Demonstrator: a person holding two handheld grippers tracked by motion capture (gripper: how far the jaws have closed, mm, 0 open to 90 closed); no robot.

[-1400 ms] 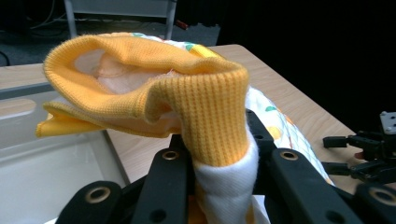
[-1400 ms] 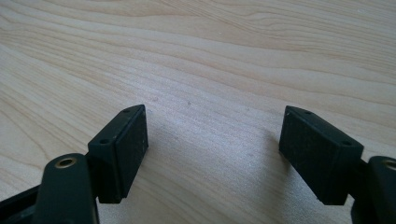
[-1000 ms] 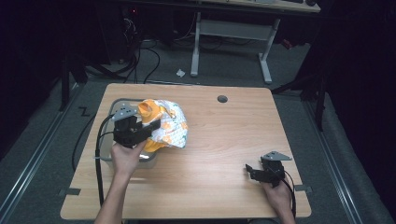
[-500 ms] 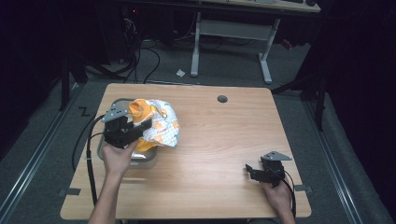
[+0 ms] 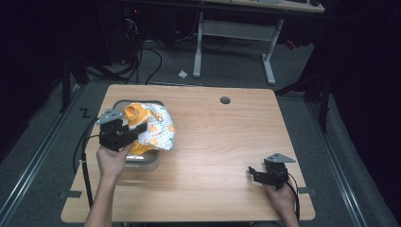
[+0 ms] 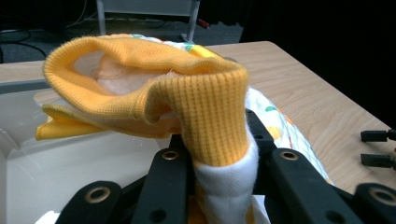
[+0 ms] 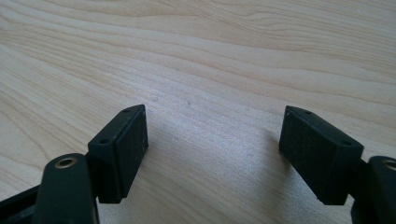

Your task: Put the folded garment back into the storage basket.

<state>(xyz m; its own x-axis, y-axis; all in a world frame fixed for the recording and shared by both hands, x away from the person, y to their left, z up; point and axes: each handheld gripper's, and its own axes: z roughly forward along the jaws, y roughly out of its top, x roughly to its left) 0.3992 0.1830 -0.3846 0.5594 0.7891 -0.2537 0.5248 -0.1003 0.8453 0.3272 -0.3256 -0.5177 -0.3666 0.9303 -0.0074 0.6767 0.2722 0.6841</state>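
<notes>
A small white garment [image 5: 158, 128] with coloured spots and an orange-yellow ribbed cuff hangs bunched over a grey bin [image 5: 147, 163] at the table's left side. My left gripper [image 5: 135, 131] is shut on it. In the left gripper view the ribbed cuff and white fabric of the garment [image 6: 205, 102] are pinched between the black jaws of the left gripper [image 6: 217, 136], above the pale inside of the bin [image 6: 70, 163]. My right gripper [image 5: 252, 173] rests near the front right corner. It is open, and its right gripper view [image 7: 212, 140] has bare wood between the pads.
The wooden table [image 5: 227, 137] has a round cable hole [image 5: 225, 100] near its far edge. Behind it stand a desk frame [image 5: 236, 42] and loose floor cables [image 5: 151, 52]. The right gripper [image 6: 378, 148] appears far off in the left gripper view.
My left hand has carried the garment leftward and slightly down, from beside the bin to over it. The right gripper has stayed in place.
</notes>
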